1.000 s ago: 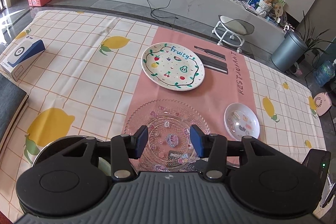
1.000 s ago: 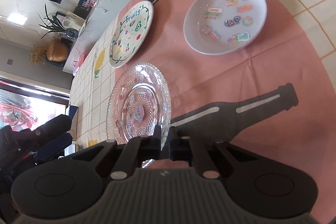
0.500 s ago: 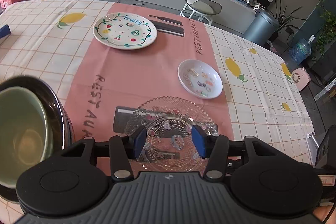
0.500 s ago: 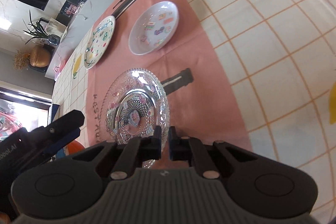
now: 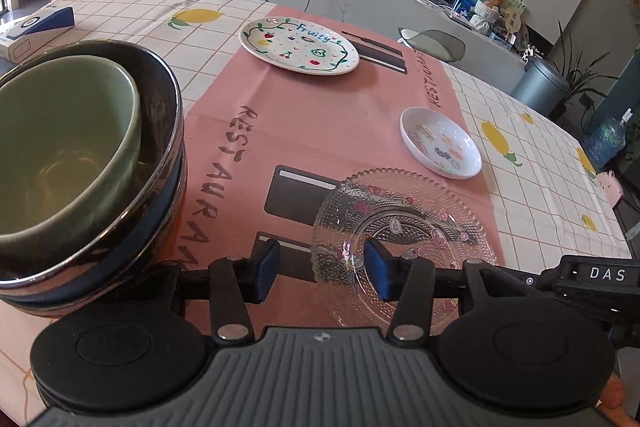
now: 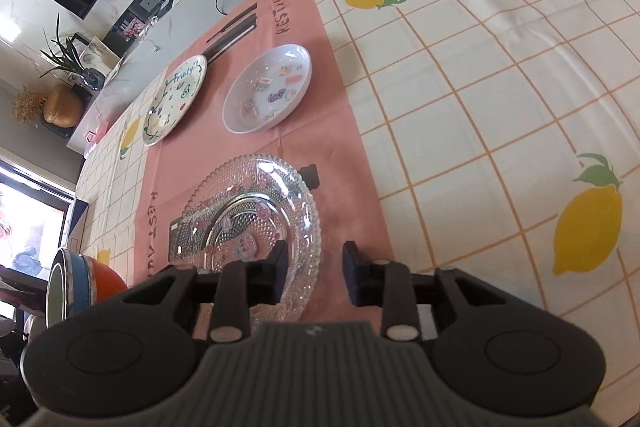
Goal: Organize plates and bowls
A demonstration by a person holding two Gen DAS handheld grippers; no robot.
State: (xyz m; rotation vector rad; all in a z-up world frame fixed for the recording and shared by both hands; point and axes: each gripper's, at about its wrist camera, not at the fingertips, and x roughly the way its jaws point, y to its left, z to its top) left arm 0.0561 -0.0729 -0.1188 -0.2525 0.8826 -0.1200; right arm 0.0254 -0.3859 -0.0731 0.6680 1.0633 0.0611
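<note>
Stacking next looks risky: bowls (image 5: 80, 155) sit just left of the empty, wide-apart left tool (image 5: 320, 267), glass plate (image 6: 256, 227) under the right tool (image 6: 314, 273), jaws opening, rim between them; a clipped rim could slide it.

1. A clear beaded glass plate (image 5: 404, 227) lies on a pink placemat (image 5: 320, 131), nearest the camera.
2. Behind it to the right sits a small white sticker-decorated dish (image 5: 440, 143).
3. Farther back lies a white fruit-painted plate (image 5: 298, 45).
4. At left, a green ceramic bowl (image 5: 52, 147) sits inside stacked dark bowls (image 5: 160, 131).
</note>
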